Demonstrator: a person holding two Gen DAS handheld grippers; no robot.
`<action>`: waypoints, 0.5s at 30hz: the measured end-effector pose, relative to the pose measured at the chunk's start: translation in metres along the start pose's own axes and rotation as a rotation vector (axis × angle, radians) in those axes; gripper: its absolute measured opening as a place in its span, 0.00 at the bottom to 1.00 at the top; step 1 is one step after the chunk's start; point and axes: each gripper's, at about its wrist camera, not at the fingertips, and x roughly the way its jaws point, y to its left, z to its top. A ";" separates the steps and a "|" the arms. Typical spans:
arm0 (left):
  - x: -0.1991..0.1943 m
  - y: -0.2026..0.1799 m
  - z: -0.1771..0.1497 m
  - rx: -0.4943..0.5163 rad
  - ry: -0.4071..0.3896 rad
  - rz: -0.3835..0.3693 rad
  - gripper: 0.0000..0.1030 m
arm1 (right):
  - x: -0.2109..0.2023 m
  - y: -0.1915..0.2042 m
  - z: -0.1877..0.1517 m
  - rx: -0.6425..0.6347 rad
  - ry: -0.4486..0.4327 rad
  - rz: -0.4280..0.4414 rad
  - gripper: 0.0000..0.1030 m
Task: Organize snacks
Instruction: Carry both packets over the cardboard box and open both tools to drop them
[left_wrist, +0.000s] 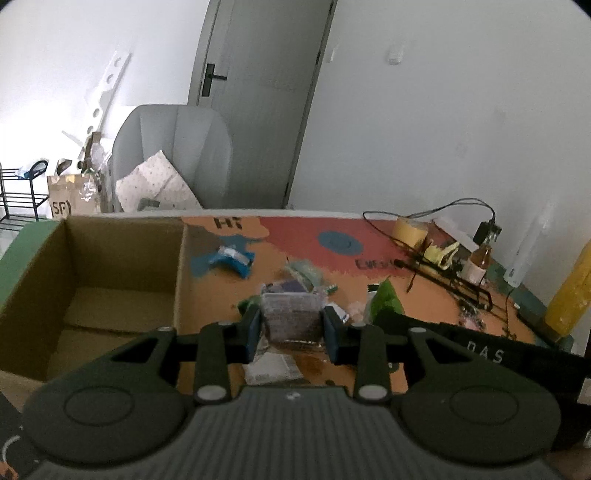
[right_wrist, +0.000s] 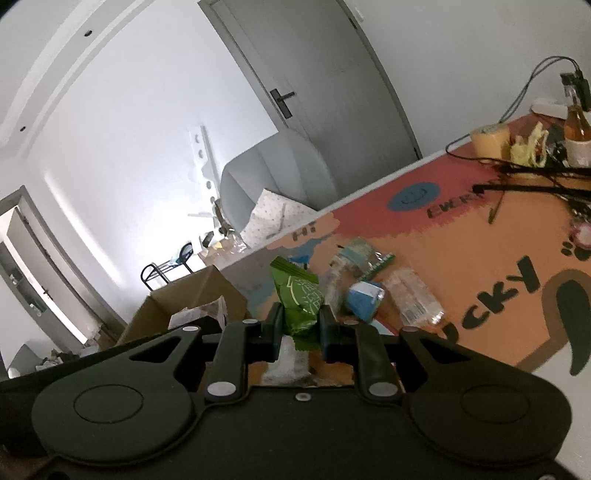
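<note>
My left gripper (left_wrist: 291, 328) is shut on a clear snack pack with dark purple contents (left_wrist: 291, 315), held above the orange mat. An open cardboard box (left_wrist: 92, 291) stands just left of it, with only a loose cardboard sheet visible on its floor. My right gripper (right_wrist: 301, 328) is shut on a green snack packet (right_wrist: 301, 295), lifted off the table; the same green packet (left_wrist: 384, 299) shows in the left wrist view. More snacks lie on the mat: a blue packet (left_wrist: 232, 258), a green-tinted clear bag (left_wrist: 306, 273), a blue-and-white packet (right_wrist: 365, 297) and a clear pack (right_wrist: 413, 295).
The colourful mat (right_wrist: 480, 240) covers the table. At its far right corner sit a yellow tape roll (left_wrist: 410, 229), a bottle (left_wrist: 480, 262), tangled black cables (left_wrist: 443, 273) and a yellow object (left_wrist: 569, 288). A grey armchair (left_wrist: 173, 155) and a door stand behind the table.
</note>
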 end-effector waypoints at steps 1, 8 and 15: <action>-0.002 0.002 0.002 0.001 -0.005 -0.002 0.33 | 0.001 0.003 0.002 -0.004 -0.003 0.004 0.18; -0.011 0.017 0.014 -0.004 -0.026 -0.005 0.33 | 0.008 0.024 0.007 -0.024 -0.022 0.024 0.18; -0.022 0.045 0.025 -0.024 -0.056 0.026 0.33 | 0.018 0.049 0.007 -0.041 -0.026 0.060 0.18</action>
